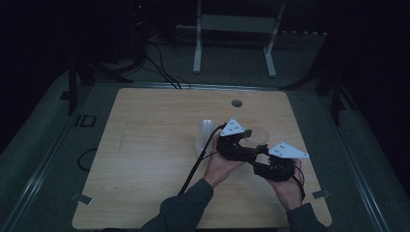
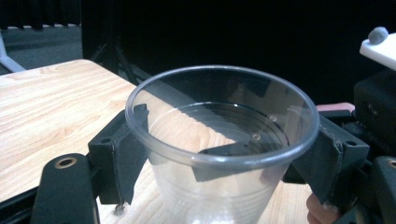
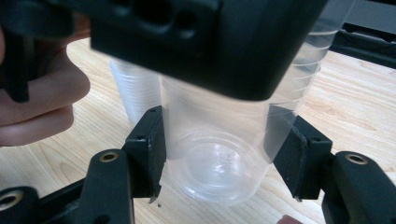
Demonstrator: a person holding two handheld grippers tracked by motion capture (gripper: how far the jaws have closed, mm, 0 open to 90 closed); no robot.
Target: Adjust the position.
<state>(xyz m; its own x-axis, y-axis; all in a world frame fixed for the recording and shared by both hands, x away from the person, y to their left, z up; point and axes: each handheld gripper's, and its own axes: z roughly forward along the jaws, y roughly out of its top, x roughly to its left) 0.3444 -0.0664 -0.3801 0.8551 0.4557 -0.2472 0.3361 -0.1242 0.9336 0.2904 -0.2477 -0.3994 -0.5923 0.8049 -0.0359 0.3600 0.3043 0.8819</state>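
A clear plastic cup [image 1: 259,136] stands right of the table's middle, between both grippers. In the left gripper view the cup [image 2: 219,186] sits upright between the jaws of my left gripper [image 2: 224,140]. The pads lie beside its walls just under the round, undented rim, so this gripper is open. My right gripper [image 3: 222,149] is shut on the lower part of the cup [image 3: 219,163], with both pads pressed to its sides. From above, the left gripper [image 1: 250,140] comes in from the left. The right gripper [image 1: 260,153] comes in from the near right.
A stack of clear cups [image 1: 205,135] stands just left of the grippers, also seen behind the held cup [image 3: 133,88]. The wooden table [image 1: 145,159] has a cable hole [image 1: 236,103] at the back. A white stand [image 1: 237,29] and cables [image 1: 162,70] lie beyond it.
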